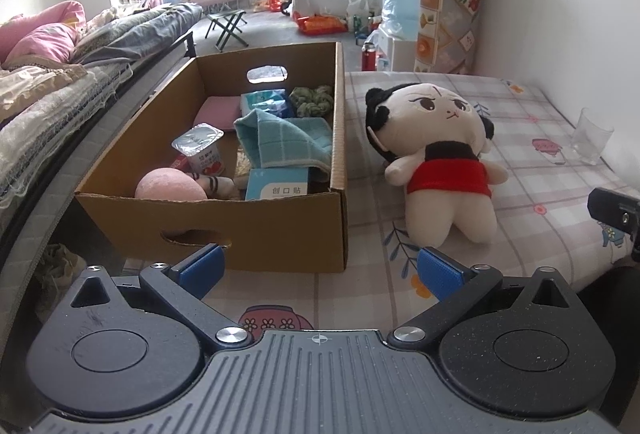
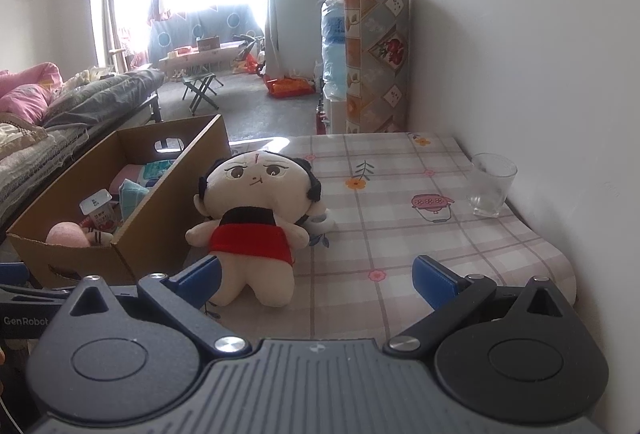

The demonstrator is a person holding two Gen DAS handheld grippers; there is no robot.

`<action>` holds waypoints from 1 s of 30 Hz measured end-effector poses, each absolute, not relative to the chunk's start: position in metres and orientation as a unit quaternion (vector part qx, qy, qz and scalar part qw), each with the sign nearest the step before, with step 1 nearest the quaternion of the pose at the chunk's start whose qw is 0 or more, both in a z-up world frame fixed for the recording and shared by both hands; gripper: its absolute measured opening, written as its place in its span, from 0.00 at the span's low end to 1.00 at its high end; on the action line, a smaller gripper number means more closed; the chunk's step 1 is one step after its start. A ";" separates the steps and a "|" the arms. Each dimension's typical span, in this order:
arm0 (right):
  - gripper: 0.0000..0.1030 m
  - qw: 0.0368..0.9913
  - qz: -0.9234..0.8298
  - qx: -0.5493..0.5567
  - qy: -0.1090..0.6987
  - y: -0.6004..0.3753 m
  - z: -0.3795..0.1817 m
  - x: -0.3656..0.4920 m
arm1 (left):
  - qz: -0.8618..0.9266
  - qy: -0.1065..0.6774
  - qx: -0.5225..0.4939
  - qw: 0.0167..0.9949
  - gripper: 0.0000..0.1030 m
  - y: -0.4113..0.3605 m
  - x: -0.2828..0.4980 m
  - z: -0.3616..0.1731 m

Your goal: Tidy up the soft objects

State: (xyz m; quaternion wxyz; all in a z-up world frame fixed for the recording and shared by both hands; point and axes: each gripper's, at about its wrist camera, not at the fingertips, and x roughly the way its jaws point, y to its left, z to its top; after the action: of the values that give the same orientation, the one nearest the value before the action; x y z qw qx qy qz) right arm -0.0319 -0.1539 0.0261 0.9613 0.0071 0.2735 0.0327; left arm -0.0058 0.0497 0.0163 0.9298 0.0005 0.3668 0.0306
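Both claws are gaping wide and empty: the left claw [image 1: 318,270] and right claw [image 2: 316,280]. The towel [image 1: 286,142] is lying in the box [image 1: 338,154]; the doll [image 1: 436,162] is lying beside it on the counter [image 1: 540,194], probably left to sort.

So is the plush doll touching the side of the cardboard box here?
Apart. In the left wrist view a strip of checked tablecloth shows between the plush doll and the cardboard box wall, all along the doll's side.

One plush doll [image 1: 436,162], one cardboard box [image 1: 248,230], one glass [image 1: 591,136] — perhaps eight items inside.
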 end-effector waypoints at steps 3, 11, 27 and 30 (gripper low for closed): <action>1.00 0.960 0.038 0.000 0.277 -0.150 0.025 -0.032 | 0.031 0.367 0.000 0.930 1.00 0.051 -0.005 0.016; 1.00 0.958 0.049 -0.007 0.284 -0.146 0.023 -0.031 | 0.033 0.368 0.001 0.929 1.00 0.052 -0.004 0.015; 1.00 0.954 0.069 -0.015 0.292 -0.143 0.020 -0.029 | 0.034 0.373 0.006 0.927 1.00 0.050 -0.003 0.013; 1.00 0.953 0.072 -0.016 0.293 -0.142 0.020 -0.028 | 0.036 0.374 0.005 0.927 1.00 0.051 -0.003 0.012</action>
State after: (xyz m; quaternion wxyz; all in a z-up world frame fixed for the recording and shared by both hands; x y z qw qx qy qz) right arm -0.0281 -0.1423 0.0202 0.9531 -0.0162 0.2933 0.0725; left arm -0.0028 0.0508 0.0122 0.9268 0.0049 0.3737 0.0359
